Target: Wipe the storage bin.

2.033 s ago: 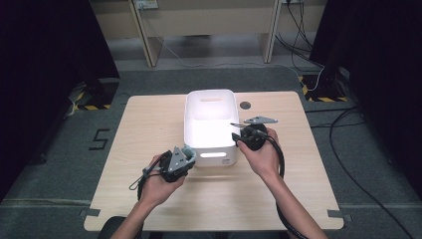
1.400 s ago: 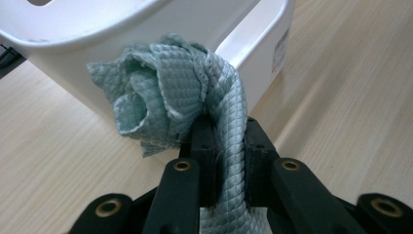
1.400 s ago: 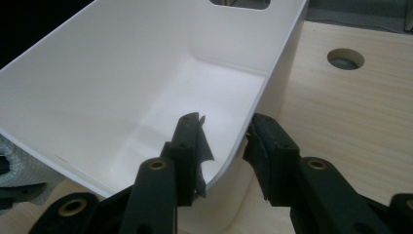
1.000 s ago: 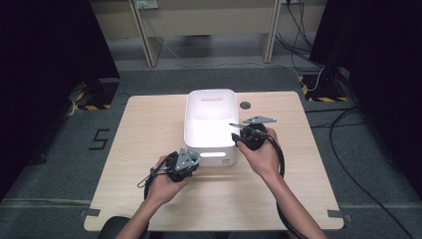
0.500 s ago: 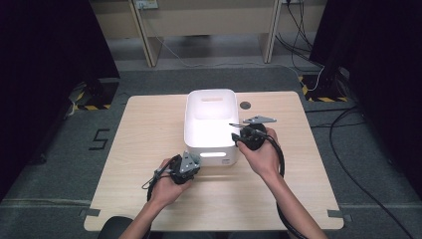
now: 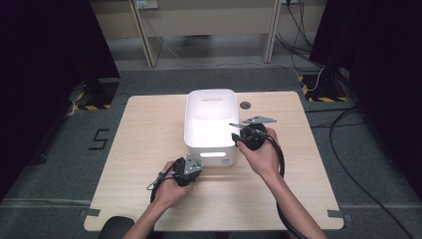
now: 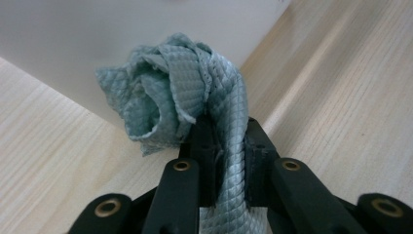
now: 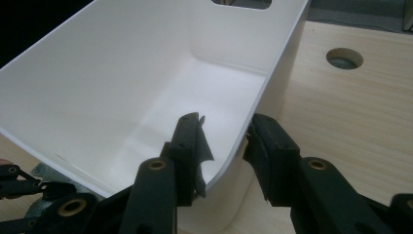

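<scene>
A white plastic bin [image 6: 188,119] stands in the middle of the wooden table [image 6: 149,129]. My left gripper [image 6: 193,165] hovers low at the bin's front left corner, shut on a bunched grey-green quilted cloth [image 7: 165,92]. The cloth bulges past the fingertips [image 7: 202,134] towards the bin's front wall [image 7: 73,44]. My right gripper [image 6: 238,137] straddles the bin's right wall near the front corner. One jaw is inside the bin [image 8: 122,73] and one outside, with the pads [image 8: 199,156] closed on the wall. The inside of the bin looks bare.
A round cable hole [image 6: 244,105] lies in the table behind the right hand, also seen as the hole [image 8: 344,57]. Bare wood [image 6: 323,164] lies on both sides of the bin. Dark curtains and floor cables surround the table.
My left gripper has sunk a little towards the tabletop in front of the bin, still holding the cloth. The right gripper and the bin have not moved.
</scene>
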`<control>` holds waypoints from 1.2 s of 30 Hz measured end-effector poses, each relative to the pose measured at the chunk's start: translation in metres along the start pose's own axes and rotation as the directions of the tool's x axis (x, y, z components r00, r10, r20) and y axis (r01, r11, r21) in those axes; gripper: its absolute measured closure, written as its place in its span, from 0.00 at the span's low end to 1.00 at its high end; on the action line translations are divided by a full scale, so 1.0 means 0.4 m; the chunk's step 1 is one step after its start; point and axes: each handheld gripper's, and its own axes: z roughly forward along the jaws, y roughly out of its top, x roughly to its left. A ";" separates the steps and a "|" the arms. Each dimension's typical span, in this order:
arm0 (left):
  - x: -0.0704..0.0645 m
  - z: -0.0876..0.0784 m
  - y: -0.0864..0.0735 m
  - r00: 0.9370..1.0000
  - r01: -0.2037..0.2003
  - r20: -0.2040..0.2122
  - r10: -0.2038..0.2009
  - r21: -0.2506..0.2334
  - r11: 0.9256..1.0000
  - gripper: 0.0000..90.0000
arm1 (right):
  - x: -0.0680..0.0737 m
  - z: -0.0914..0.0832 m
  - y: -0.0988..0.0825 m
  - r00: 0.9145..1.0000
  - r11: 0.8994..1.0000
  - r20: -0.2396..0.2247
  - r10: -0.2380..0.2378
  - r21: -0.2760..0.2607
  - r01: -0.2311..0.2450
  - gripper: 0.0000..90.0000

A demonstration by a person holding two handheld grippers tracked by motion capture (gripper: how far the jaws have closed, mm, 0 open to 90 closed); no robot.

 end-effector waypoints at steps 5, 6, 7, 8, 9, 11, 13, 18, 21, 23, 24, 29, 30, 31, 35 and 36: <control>-0.003 0.003 0.002 1.000 0.004 -0.002 -0.004 0.001 1.000 0.87 | 0.000 0.000 0.000 1.000 1.000 0.000 0.000 0.000 0.000 0.72; -0.004 0.003 0.003 1.000 0.001 -0.001 -0.001 0.003 1.000 0.87 | 0.000 0.000 0.000 1.000 1.000 0.000 0.001 -0.001 -0.001 0.72; -0.007 0.004 0.005 1.000 -0.002 -0.001 0.002 0.005 1.000 0.87 | 0.000 0.000 0.000 1.000 1.000 0.001 0.001 0.000 -0.001 0.72; -0.008 0.005 0.007 1.000 -0.005 0.000 0.005 0.005 1.000 0.87 | 0.000 0.000 0.000 1.000 1.000 0.001 0.001 0.000 -0.001 0.72; -0.011 0.008 0.009 1.000 -0.005 0.003 0.005 0.002 1.000 0.87 | 0.000 0.000 0.000 1.000 1.000 0.001 0.001 0.000 -0.001 0.72; -0.015 0.013 0.016 1.000 -0.006 0.006 0.006 0.000 1.000 0.87 | 0.000 0.001 0.000 1.000 1.000 0.001 0.001 0.000 -0.001 0.72; -0.020 0.017 0.022 1.000 -0.003 0.009 0.003 -0.002 1.000 0.87 | 0.000 0.000 0.000 1.000 1.000 0.001 0.002 -0.001 -0.002 0.72; -0.023 0.019 0.025 1.000 0.014 0.011 -0.014 -0.004 1.000 0.87 | -0.001 0.001 0.000 1.000 1.000 -0.001 0.004 -0.001 -0.004 0.72; -0.024 0.018 0.024 0.999 0.035 0.012 -0.035 -0.020 0.999 0.87 | -0.001 0.000 0.000 1.000 1.000 0.000 0.003 -0.001 -0.003 0.72; -0.026 0.015 0.026 0.999 0.039 0.010 -0.038 -0.033 0.999 0.88 | -0.001 0.000 0.000 1.000 1.000 -0.001 0.003 -0.001 -0.003 0.72; -0.026 0.014 0.027 0.999 0.043 0.011 -0.043 -0.039 0.998 0.88 | -0.001 0.000 0.000 1.000 1.000 -0.001 0.004 -0.001 -0.004 0.72; -0.027 -0.006 0.041 0.999 0.044 0.003 -0.044 -0.070 0.997 0.88 | -0.001 0.000 0.000 1.000 1.000 -0.001 0.005 -0.001 -0.005 0.72; -0.027 -0.010 0.044 0.999 0.047 0.004 -0.047 -0.078 0.996 0.88 | -0.001 0.001 0.000 1.000 1.000 -0.002 0.004 -0.001 -0.004 0.72; -0.027 -0.014 0.048 0.999 0.048 0.001 -0.048 -0.086 0.995 0.88 | -0.001 0.001 0.000 1.000 1.000 -0.002 0.004 -0.001 -0.004 0.72; -0.027 -0.027 0.059 0.999 0.046 0.000 -0.046 -0.101 0.994 0.88 | -0.001 0.001 0.000 1.000 1.000 -0.002 0.004 -0.002 -0.004 0.72; -0.027 -0.030 0.063 0.999 0.046 -0.001 -0.047 -0.108 0.993 0.88 | -0.001 0.001 0.000 1.000 1.000 -0.002 0.004 -0.002 -0.004 0.72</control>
